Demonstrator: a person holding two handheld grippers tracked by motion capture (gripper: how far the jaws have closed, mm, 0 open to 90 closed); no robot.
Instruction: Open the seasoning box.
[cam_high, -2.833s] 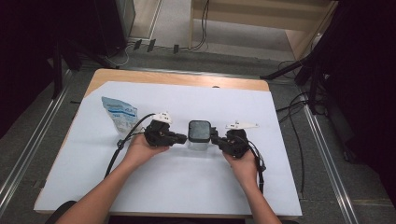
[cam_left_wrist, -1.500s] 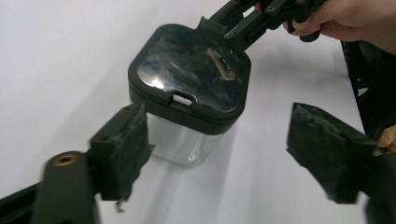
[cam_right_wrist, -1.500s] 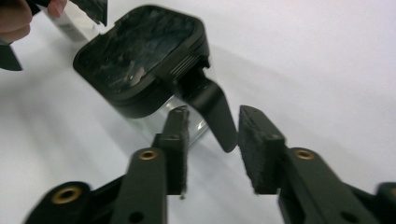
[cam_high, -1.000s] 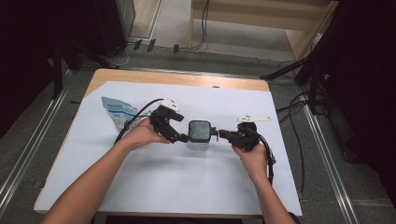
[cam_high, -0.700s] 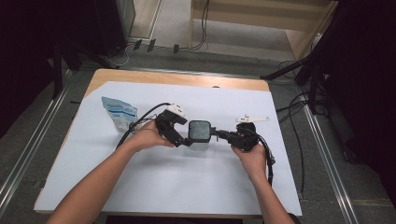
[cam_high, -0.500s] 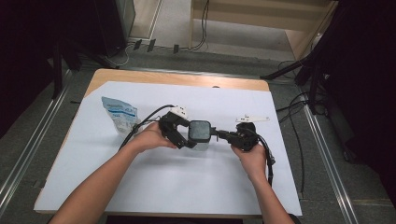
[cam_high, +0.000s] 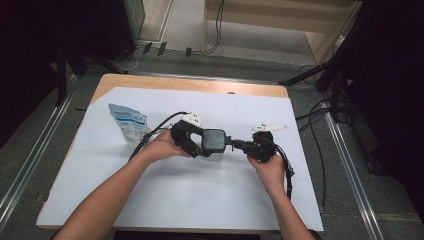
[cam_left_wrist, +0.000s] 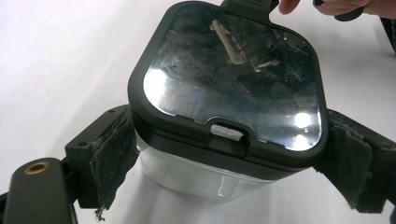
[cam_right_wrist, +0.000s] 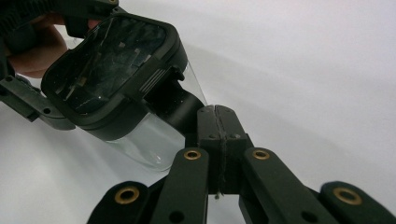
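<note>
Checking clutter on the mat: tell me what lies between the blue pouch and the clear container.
In the high view, between the blue pouch and the clear container lie the left gripper, its hand and trailing cable.

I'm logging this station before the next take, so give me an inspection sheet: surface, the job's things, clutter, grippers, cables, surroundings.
Surface: white sheet over a wooden table, bare wood at the far edge.
Job's things: clear square container with a dark glossy lid, tilted, held between both grippers above the sheet.
Clutter: blue-and-white printed pouch at far left on the sheet.
Grippers: left gripper clamps the container's clear body from both sides; right gripper has its jaws closed together at the dark latch on the lid's edge.
Cables: black cable trails from the left gripper; another loops at the right wrist.
Surroundings: grey floor with metal rails, loose cables, wooden furniture beyond.
</note>
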